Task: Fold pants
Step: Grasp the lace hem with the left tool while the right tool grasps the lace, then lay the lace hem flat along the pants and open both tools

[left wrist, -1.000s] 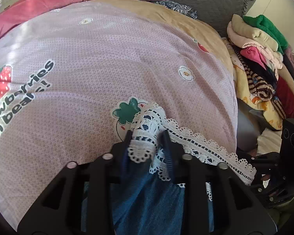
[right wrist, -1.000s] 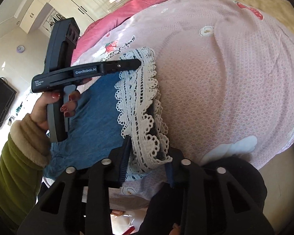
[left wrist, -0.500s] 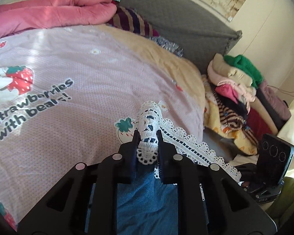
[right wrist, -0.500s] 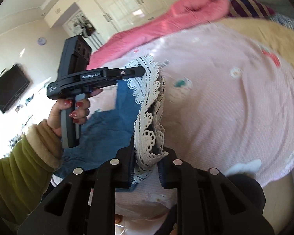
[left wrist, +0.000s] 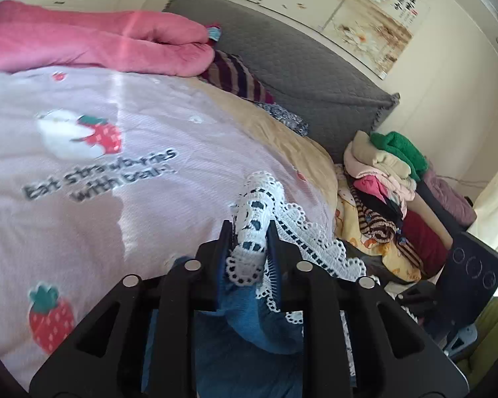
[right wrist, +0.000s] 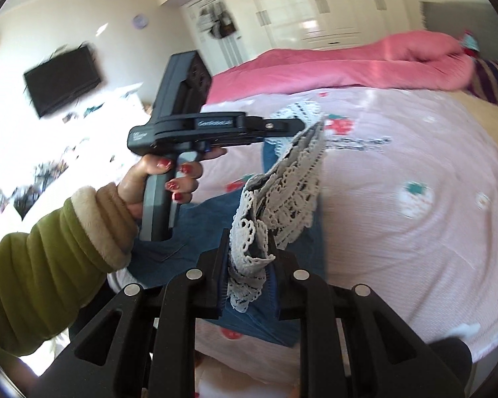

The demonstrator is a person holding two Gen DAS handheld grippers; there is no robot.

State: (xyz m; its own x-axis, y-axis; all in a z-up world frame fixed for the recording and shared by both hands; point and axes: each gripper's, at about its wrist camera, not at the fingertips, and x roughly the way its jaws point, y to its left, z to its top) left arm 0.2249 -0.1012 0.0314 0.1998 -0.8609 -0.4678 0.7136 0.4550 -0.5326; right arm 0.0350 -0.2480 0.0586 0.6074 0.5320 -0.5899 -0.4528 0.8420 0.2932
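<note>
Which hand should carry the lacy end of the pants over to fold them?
Neither alone, probably both. The left tool and the right tool each pinch the white lace hem of the blue pants, lifted above the pink bedspread, so they should carry it over together.

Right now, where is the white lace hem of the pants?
The lace hem hangs in the air above the pink strawberry blanket, stretched between the left gripper and the right gripper; in the left wrist view it sits between that gripper's fingers.
</note>
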